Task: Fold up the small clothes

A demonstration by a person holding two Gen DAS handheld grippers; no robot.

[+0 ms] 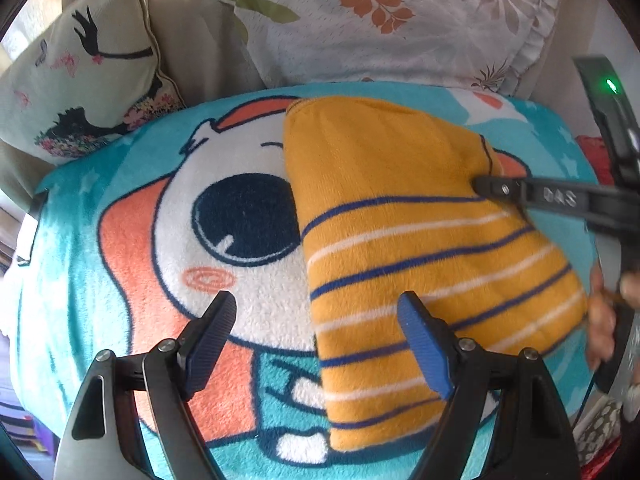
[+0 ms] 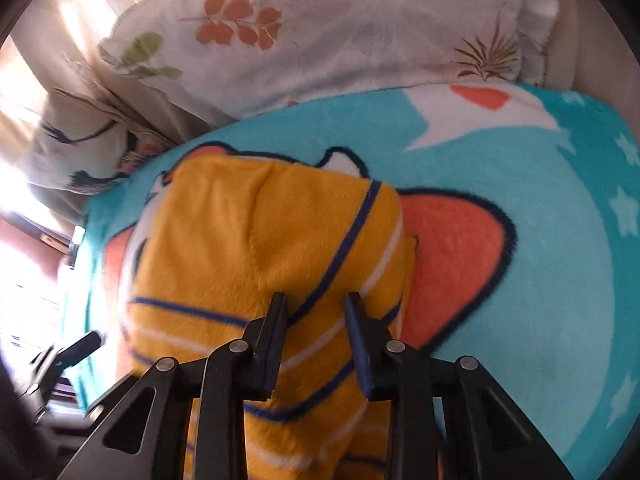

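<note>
Fleece garment (image 1: 400, 220) — plush, striped, folded

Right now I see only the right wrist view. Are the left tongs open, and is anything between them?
Observer: The left tongs are wide open and hold nothing.
Operator: Where do they stand over the garment?
Observer: One finger is above the yellow striped garment, the other above the cartoon blanket.
Operator: My tongs hide the garment's near edge. Is it flat?
Observer: Yes, that edge lies flat on the blanket.
</note>
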